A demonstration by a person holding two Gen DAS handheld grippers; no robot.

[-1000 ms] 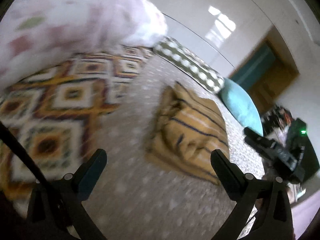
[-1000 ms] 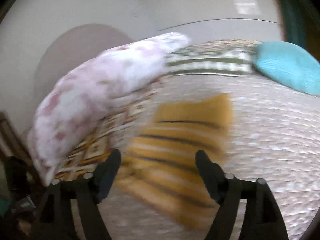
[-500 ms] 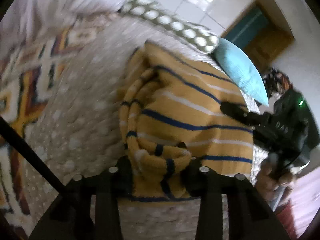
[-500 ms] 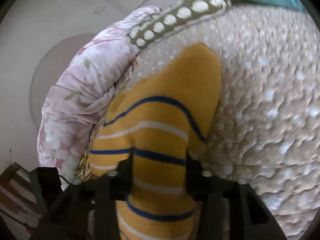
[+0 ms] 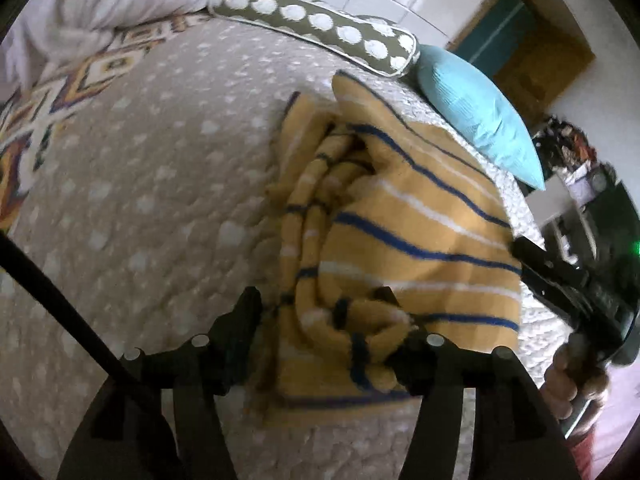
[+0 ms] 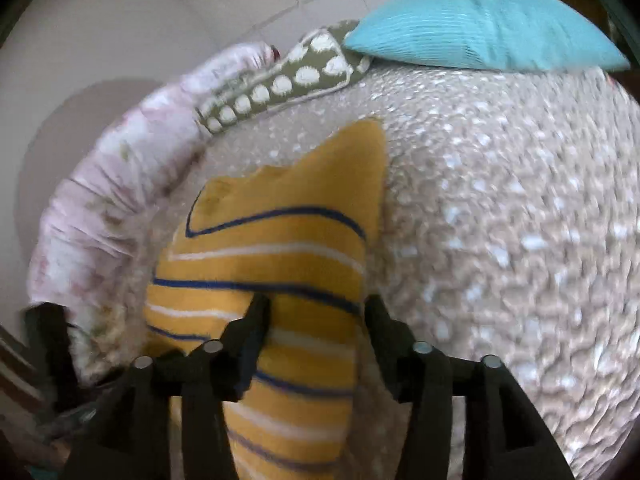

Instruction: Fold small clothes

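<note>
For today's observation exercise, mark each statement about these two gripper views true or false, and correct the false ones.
1. The garment is yellow with blue and white stripes. True.
2. The garment lies flat and spread out. False: it is bunched and rolled into folds.
3. The left gripper has cloth between its fingers. True.
4. The right gripper hangs over bare bedspread, away from the garment. False: striped cloth sits between its fingers.
5. A turquoise pillow lies next to a dotted cushion. True.
6. The dotted cushion is red. False: it is olive with white dots.
</note>
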